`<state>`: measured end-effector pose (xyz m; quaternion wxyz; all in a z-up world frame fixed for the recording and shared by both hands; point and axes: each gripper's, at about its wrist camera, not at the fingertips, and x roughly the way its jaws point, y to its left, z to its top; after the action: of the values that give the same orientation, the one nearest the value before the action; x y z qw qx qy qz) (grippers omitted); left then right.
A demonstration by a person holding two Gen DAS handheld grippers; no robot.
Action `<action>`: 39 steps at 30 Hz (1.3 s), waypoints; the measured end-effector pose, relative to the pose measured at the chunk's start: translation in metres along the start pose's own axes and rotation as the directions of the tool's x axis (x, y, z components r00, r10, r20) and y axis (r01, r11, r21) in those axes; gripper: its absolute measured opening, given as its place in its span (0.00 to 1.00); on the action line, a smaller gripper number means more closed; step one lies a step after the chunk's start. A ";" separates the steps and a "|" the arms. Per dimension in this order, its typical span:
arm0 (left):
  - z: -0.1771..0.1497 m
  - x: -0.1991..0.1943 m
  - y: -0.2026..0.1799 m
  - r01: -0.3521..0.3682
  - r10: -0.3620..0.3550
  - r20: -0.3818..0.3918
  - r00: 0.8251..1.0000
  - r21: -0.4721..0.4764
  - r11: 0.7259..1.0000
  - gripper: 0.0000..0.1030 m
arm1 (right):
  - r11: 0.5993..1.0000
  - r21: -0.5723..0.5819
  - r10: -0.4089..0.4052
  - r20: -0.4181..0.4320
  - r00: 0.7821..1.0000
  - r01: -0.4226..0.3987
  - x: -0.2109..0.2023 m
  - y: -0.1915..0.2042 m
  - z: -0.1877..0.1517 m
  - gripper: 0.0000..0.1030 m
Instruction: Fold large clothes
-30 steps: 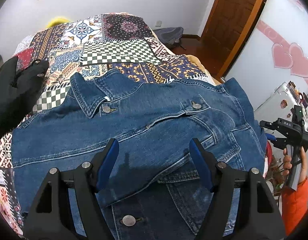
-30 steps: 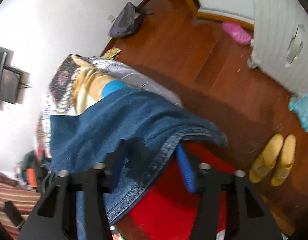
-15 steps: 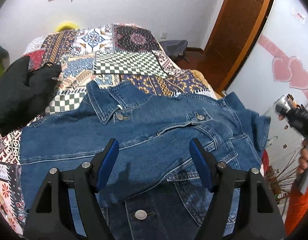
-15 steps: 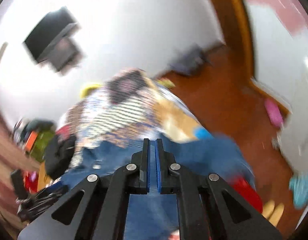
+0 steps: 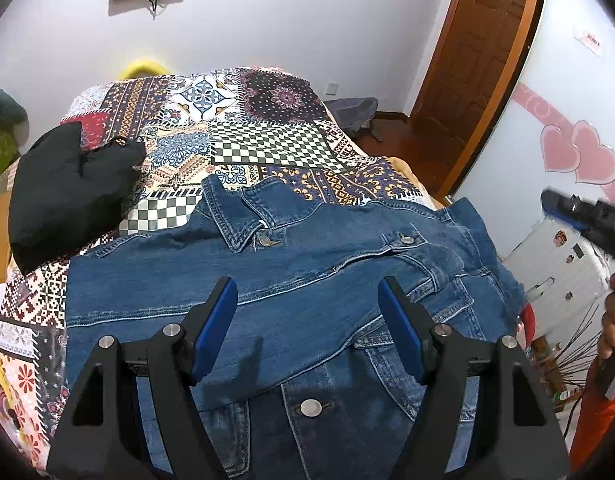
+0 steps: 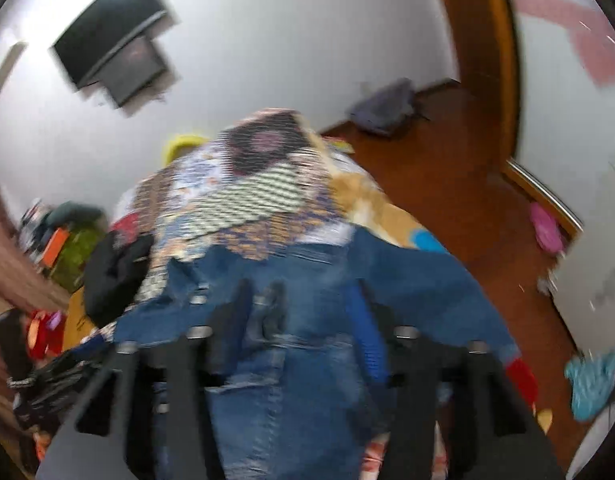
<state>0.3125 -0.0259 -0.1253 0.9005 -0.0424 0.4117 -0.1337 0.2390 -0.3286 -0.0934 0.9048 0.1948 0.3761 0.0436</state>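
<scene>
Both claws hover released above the denim jacket (image 5: 307,280), which lies spread across the patchwork bedspread (image 5: 267,148) with its collar toward the far wall. Left claw (image 5: 307,320) has its blue pads wide apart over the jacket's front panel, nothing between them. Right claw (image 6: 299,320), blurred, has just been opening over the jacket's right side, gripping nothing; a black garment (image 5: 67,184) lies beside the jacket's left shoulder.

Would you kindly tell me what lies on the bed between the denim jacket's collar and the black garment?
Only bare patchwork quilt separates the denim jacket collar from the black garment, seen in the left wrist view.
</scene>
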 end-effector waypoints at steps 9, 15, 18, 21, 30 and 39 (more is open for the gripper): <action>-0.004 0.008 -0.009 0.011 -0.011 -0.014 1.000 0.001 1.000 0.70 | 0.947 0.300 -0.080 -0.127 0.989 0.115 0.016 -0.110 -0.036 0.52; -0.006 0.019 -0.016 0.014 -0.014 -0.045 0.999 0.004 1.000 0.70 | 0.891 0.447 0.005 -0.180 0.984 0.077 0.036 -0.146 -0.061 0.52; -0.007 0.021 -0.016 0.011 -0.011 -0.054 0.998 0.000 1.000 0.70 | 0.887 0.457 0.011 -0.154 0.988 0.061 0.041 -0.145 -0.058 0.54; -0.007 0.022 -0.015 0.008 -0.008 -0.056 0.998 -0.009 1.000 0.70 | 0.879 0.471 0.002 -0.144 0.990 0.067 0.055 -0.149 -0.052 0.50; -0.010 0.017 -0.006 -0.005 0.003 -0.047 0.999 -0.028 1.000 0.70 | 0.900 0.415 -0.085 -0.136 0.987 0.135 0.058 -0.136 -0.033 0.10; -0.011 -0.001 0.009 -0.005 0.005 -0.002 1.000 -0.052 0.999 0.70 | 0.989 0.109 0.093 0.101 0.990 -0.104 -0.016 -0.011 0.023 0.06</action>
<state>0.3056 -0.0168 -0.1331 0.8990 -0.0646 0.4160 -0.1207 0.2429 -0.3492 -0.0721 0.9059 0.2666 0.3239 0.0574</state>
